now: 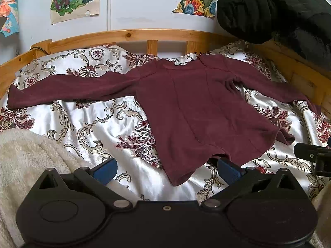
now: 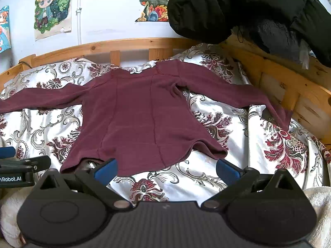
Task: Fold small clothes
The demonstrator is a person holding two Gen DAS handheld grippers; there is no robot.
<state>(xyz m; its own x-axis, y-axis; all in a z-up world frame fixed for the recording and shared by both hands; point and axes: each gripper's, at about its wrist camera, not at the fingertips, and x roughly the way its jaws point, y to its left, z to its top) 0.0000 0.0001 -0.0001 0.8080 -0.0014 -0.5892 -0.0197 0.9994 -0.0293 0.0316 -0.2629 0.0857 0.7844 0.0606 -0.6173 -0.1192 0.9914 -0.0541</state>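
A maroon long-sleeved top (image 1: 186, 107) lies flat on the patterned satin bedspread (image 1: 86, 128), neck toward the headboard and both sleeves spread out to the sides. My left gripper (image 1: 167, 170) is open just in front of the hem's near-left corner, holding nothing. In the right wrist view the same top (image 2: 134, 115) fills the middle. My right gripper (image 2: 166, 170) is open at the hem, its blue left finger (image 2: 105, 170) over the hem's edge. The right gripper's tip (image 1: 314, 157) shows at the left view's right edge, and the left gripper's body (image 2: 20, 165) at the right view's left edge.
A wooden bed frame (image 1: 132, 36) rings the bed at the back and right (image 2: 289, 86). A black padded coat (image 2: 238, 6) hangs over the right rail. A cream fleece blanket (image 1: 26, 161) lies at the near left. Drawings are taped on the white wall (image 1: 134, 6).
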